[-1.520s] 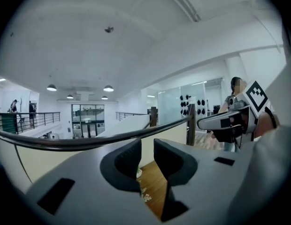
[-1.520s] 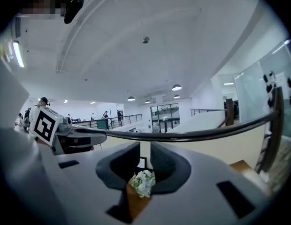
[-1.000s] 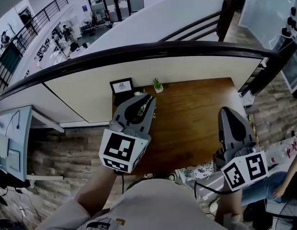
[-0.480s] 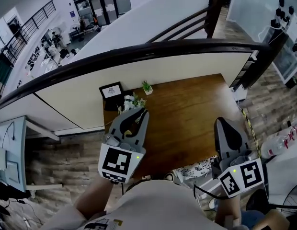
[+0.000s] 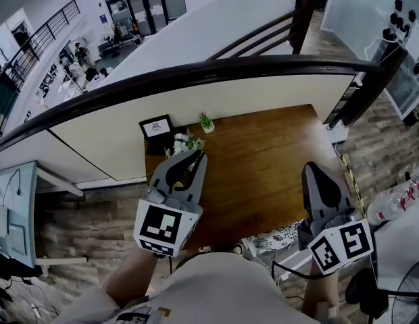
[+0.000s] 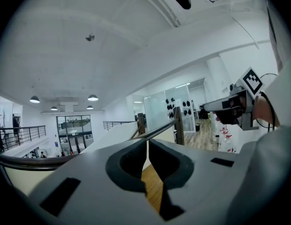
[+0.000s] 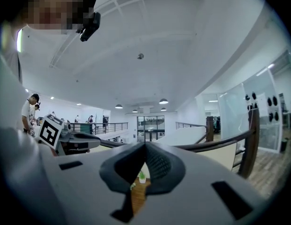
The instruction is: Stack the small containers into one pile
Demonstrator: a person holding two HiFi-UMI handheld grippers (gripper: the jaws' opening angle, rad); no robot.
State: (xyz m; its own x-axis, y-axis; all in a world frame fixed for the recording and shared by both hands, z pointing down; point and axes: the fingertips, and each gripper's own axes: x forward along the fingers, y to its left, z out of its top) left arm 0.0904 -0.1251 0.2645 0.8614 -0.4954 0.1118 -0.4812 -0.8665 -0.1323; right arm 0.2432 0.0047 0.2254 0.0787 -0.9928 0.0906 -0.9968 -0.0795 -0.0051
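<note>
No small container shows in any view. In the head view my left gripper [image 5: 196, 155] hangs over the left part of a wooden table [image 5: 263, 154], beside white flowers [image 5: 186, 142]. Its jaws are shut with nothing between them, and in the left gripper view the tips [image 6: 148, 140] meet over the wood. At the table's right front edge, my right gripper [image 5: 316, 169] is also shut and empty. The right gripper view shows its tips [image 7: 145, 144] closed, with a small potted plant [image 7: 142, 176] far behind them.
A framed picture [image 5: 155, 127] and the potted plant [image 5: 207, 123] stand at the table's far left edge. A dark handrail [image 5: 196, 73] over a pale wall runs behind the table. A patterned cloth [image 5: 274, 238] lies below the near edge. A bottle [image 5: 392, 204] lies at right.
The head view has swung, so the table sits a little further left. A seated person at the lower right has dropped out of view. Both grippers hold nearly the same places.
</note>
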